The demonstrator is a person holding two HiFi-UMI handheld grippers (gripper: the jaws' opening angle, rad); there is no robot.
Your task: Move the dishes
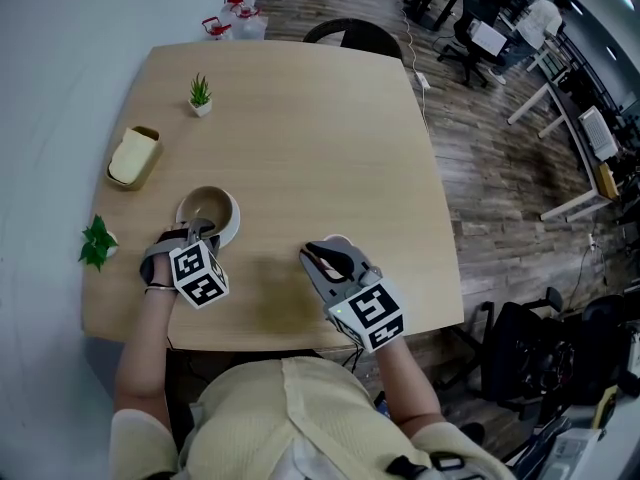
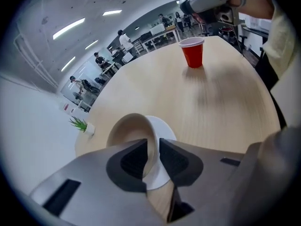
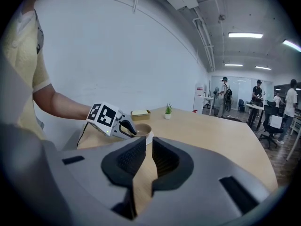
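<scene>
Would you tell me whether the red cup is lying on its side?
No, the red cup stands upright on the table, mouth up.

The bowl (image 1: 207,208) is round and tan with a bare, matching inside. It sits upright on 1 white plate (image 1: 233,224), a little toward the plate's far-left side, so more white rim shows on the near and right sides. The pair rests at the near-left part of the table (image 1: 300,148). The bowl's near wall stands between the 2 pads of the left gripper (image 1: 203,230), 1 pad inside the bowl and 1 outside above the plate, both close against the wall. 1 red cup (image 2: 192,52) stands upright, well to the right of the bowl, its mouth open upward.
</scene>
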